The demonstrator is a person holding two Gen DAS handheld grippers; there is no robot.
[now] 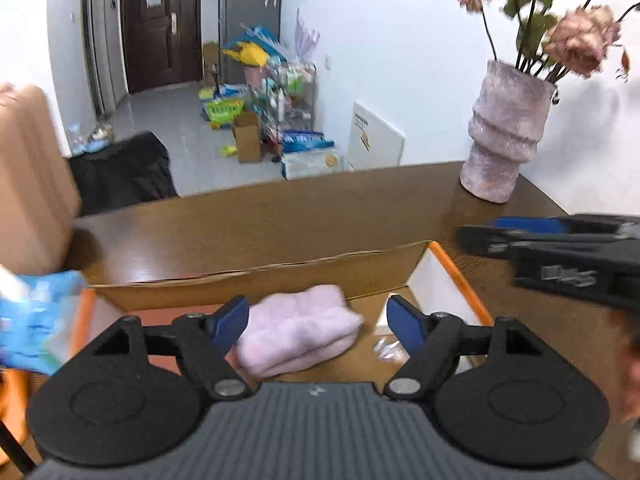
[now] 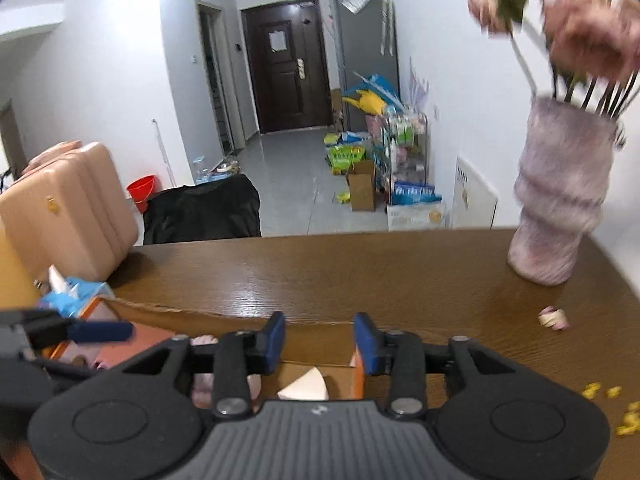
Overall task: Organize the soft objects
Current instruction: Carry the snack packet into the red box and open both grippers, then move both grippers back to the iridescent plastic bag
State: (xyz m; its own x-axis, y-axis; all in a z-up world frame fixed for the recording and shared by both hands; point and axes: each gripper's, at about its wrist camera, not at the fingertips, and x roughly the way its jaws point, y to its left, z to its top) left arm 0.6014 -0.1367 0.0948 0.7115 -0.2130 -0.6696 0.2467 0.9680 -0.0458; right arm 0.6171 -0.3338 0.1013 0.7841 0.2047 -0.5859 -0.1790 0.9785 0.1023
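fingers wide apart on my left gripper [image 1: 316, 322], nothing between them, poised over the pink towel [image 1: 298, 328] folded inside the cardboard box [image 1: 452, 276]. my right gripper [image 2: 319, 342] has a narrower gap, also empty, above the box's right edge. looks like the towel is stowed; next i'd go for the blue tissue pack [image 1: 38, 316] at the box's left edge, lining up square.

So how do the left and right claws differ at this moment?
The left claw is spread wide; the right claw is open more narrowly. The left claw hangs over the cardboard box, framing the pink folded cloth lying inside; the right claw sits over the box's far right corner, with table ahead. Both have blue pads and hold nothing.
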